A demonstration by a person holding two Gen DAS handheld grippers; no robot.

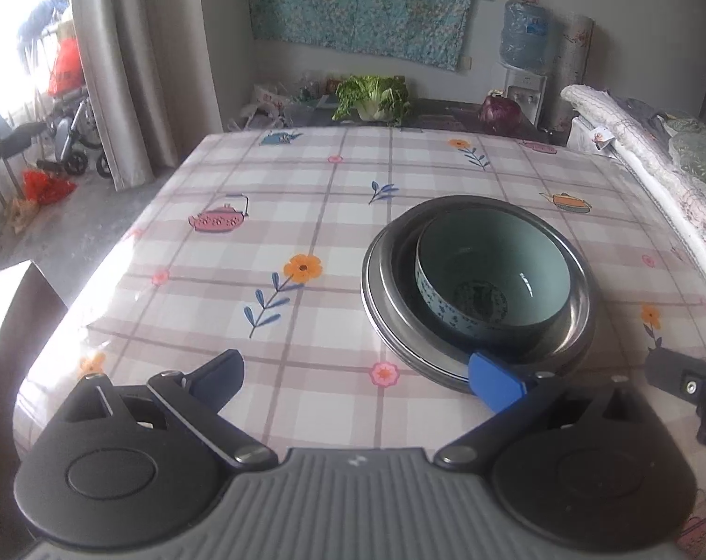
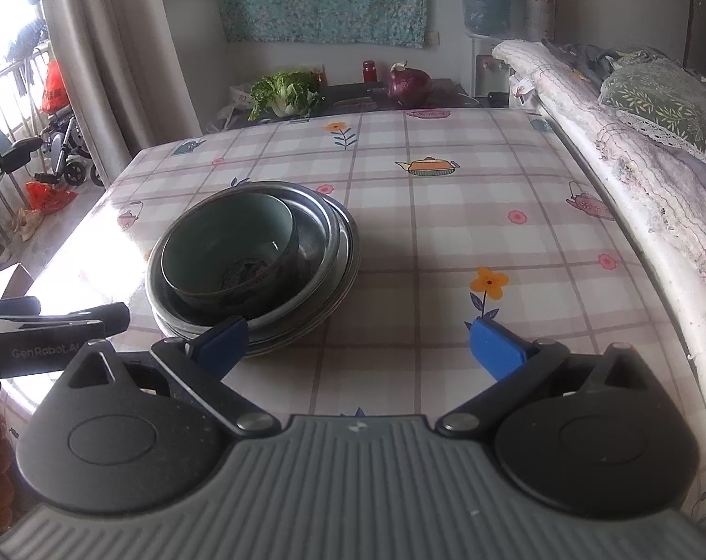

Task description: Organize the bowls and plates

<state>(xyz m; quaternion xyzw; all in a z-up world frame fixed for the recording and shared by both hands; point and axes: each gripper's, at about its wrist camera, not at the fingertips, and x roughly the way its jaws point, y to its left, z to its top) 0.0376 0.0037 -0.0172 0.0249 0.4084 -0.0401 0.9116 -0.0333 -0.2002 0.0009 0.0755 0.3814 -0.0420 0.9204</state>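
Note:
A pale green bowl (image 1: 493, 275) with a blue patterned outside sits inside a stack of metal plates (image 1: 385, 298) on the checked tablecloth. My left gripper (image 1: 357, 373) is open just in front of the stack, and its right fingertip overlaps the near plate rim. In the right wrist view the same bowl (image 2: 231, 247) and plates (image 2: 334, 252) lie to the left. My right gripper (image 2: 360, 350) stands wide open with only tablecloth between its fingers. Its left fingertip sits by the stack's near rim. The left gripper's body (image 2: 40, 331) shows at the left edge.
The table (image 1: 269, 214) ends at a drop to the floor on the left. A rolled quilt and bedding (image 2: 633, 149) run along the table's right side. Leafy greens (image 1: 374, 95) and a purple cabbage (image 2: 410, 84) rest on a dark surface behind the table.

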